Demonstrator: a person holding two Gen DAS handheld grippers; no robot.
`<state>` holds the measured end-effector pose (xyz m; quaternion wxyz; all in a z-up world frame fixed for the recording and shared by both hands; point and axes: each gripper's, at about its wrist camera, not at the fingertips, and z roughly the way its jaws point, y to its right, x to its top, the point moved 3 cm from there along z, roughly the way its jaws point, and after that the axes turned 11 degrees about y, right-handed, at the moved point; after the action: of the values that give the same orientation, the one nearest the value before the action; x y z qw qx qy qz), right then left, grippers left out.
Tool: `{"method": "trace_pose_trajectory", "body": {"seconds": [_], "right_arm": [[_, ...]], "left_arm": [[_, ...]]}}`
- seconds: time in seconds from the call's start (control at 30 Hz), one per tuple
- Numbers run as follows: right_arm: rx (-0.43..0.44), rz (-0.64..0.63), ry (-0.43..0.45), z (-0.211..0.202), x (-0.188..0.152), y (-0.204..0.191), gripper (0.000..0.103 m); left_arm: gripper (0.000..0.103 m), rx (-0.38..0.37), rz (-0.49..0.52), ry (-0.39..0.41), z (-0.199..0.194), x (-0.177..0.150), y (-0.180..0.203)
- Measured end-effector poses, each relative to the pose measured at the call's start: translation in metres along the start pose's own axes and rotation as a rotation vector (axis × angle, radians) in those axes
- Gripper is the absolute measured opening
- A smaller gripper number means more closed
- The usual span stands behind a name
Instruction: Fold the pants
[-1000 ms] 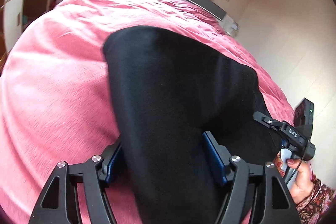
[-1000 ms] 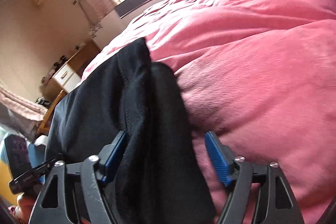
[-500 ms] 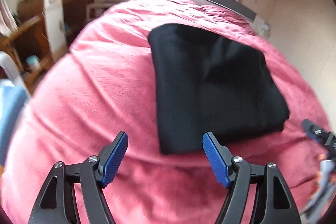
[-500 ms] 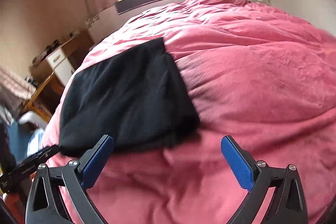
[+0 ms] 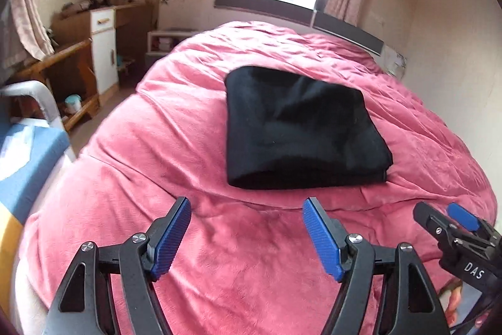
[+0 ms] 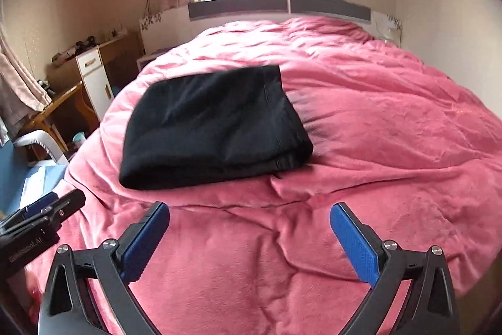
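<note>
Can't see the far edge of the black pants (image 6: 213, 127), smeared by blur. Right gripper (image 5: 455, 228) cut off at the frame edge. Clutter on the cabinet (image 6: 94, 74) too tiny to make out.

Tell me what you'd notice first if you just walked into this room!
The big pink blanket covering the whole bed grabs the eye first. Right after that, the black pants, folded into a neat bundle, lying on the blanket on the side nearer the cupboard. Close to the camera, the left gripper and the right gripper hang open above the blanket, holding nothing.
</note>
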<state>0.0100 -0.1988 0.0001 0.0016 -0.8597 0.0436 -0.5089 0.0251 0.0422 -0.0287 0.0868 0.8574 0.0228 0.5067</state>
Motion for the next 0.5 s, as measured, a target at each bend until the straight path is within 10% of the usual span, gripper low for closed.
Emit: {"method": "trace_pose_trajectory", "body": {"seconds": [0.5], "right_arm": [[0.02,-0.034,0.02,-0.023,-0.007,-0.024,0.103]], "left_arm": [[0.075,0.07,0.031,0.032,-0.035,-0.006,0.005]]}}
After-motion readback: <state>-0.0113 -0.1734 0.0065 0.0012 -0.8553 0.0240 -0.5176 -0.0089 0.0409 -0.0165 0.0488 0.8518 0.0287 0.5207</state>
